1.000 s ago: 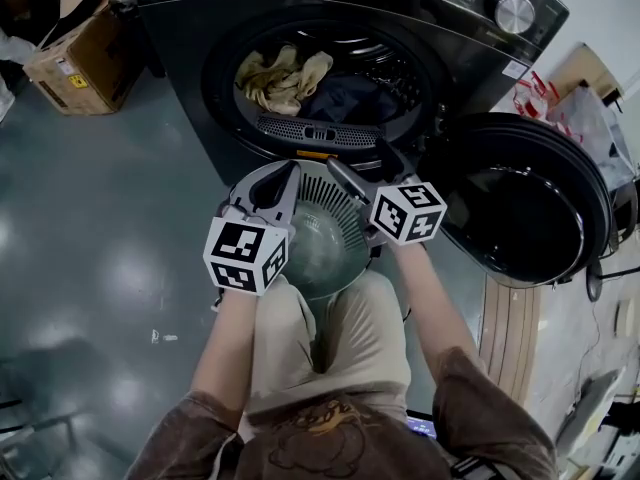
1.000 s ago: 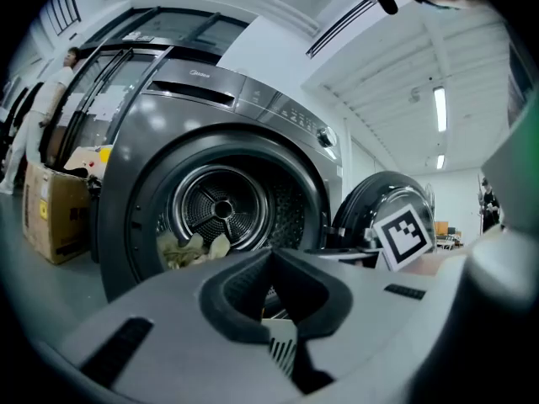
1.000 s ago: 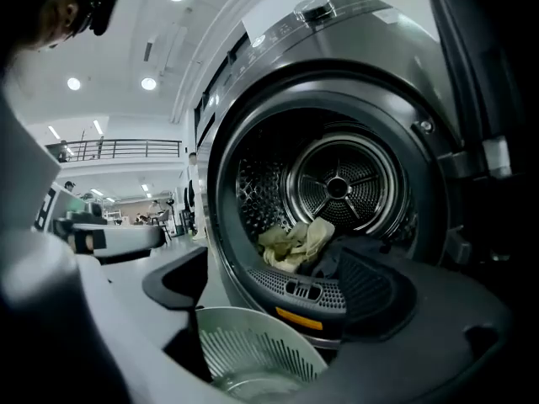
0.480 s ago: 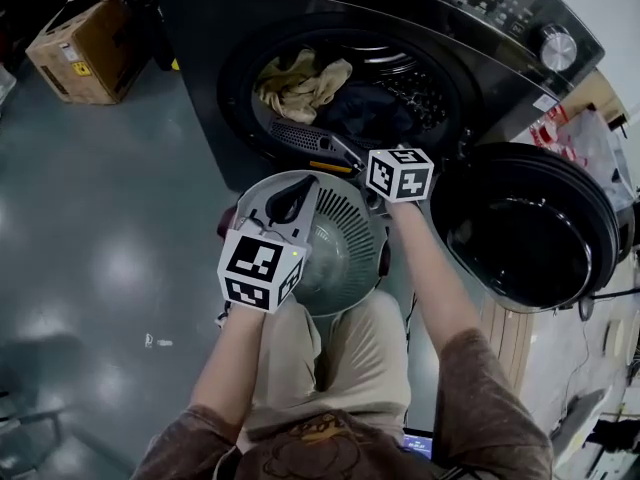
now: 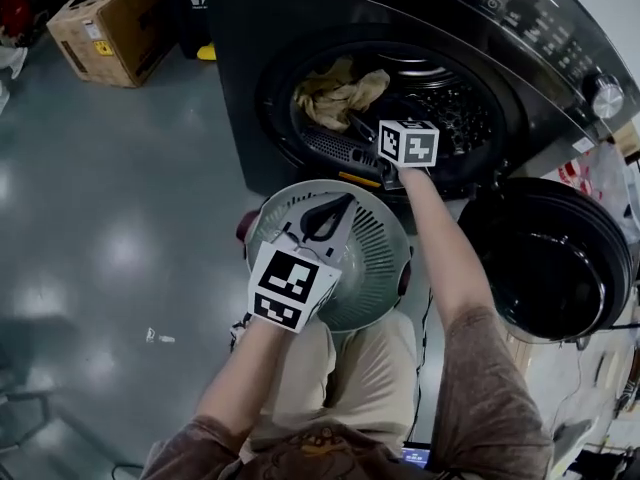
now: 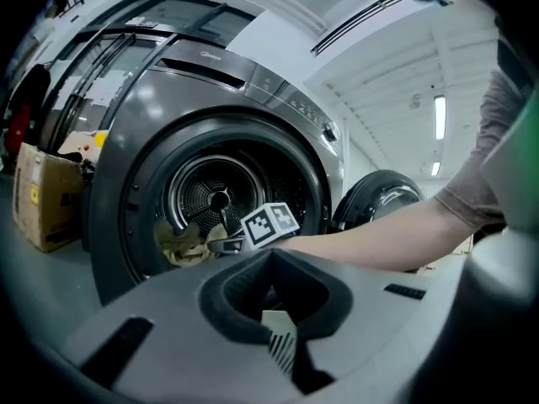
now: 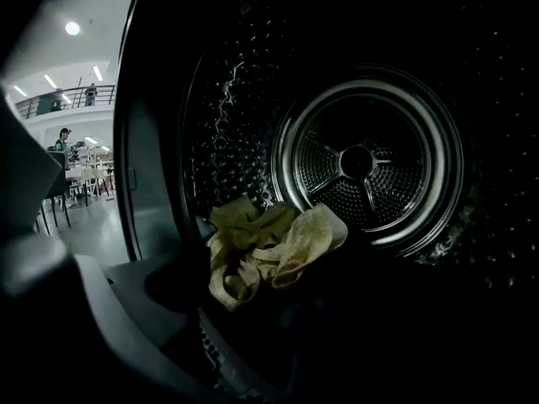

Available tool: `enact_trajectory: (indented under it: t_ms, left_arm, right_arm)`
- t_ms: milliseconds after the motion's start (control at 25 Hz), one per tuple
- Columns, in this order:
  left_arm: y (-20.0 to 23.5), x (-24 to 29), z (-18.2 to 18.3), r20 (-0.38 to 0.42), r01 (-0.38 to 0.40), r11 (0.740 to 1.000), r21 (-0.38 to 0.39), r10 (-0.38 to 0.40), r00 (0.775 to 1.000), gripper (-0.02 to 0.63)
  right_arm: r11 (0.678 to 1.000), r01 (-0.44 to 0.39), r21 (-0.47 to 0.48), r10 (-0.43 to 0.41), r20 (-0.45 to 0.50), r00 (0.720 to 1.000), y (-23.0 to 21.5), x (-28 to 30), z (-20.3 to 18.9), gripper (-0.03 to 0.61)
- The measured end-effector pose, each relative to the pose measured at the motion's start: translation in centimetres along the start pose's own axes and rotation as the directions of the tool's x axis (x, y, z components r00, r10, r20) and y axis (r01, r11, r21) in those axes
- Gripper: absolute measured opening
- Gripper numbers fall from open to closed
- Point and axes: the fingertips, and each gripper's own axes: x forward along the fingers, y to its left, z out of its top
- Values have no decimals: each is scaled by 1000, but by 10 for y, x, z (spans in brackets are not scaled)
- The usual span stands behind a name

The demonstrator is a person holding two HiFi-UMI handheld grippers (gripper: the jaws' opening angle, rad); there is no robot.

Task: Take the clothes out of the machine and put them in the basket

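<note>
Head view: right gripper point(image 5: 366, 128), fingers parted, faces yellow cloth point(image 5: 338, 93) bunched crosswise; left gripper point(image 5: 343, 204) fingers clenched.

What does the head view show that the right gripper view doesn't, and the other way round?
Only the head view shows the round grey-green slotted plastic basket, the left gripper above it with its claw shut, the brown cardboard box and the machine's open round door. Only the right gripper view shows the drum's ribbed steel back wall and a bright hall with ceiling lights at far left. Both show the crumpled beige cloth lying in the dark front-loading washing machine.
</note>
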Motion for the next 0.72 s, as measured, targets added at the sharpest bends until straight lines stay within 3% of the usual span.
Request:
enact_trajectory:
  t_ms: [240, 720]
  left_arm:
    - [5, 1, -6, -23, -4, 1000, -9, 4, 1000, 5]
    - [10, 4, -12, -45, -2, 999, -34, 1, 999, 5]
  right_arm:
    - [1000, 22, -17, -23, -73, 997, -5, 42, -9, 453]
    - [994, 103, -43, -106, -98, 990, -32, 66, 5, 325]
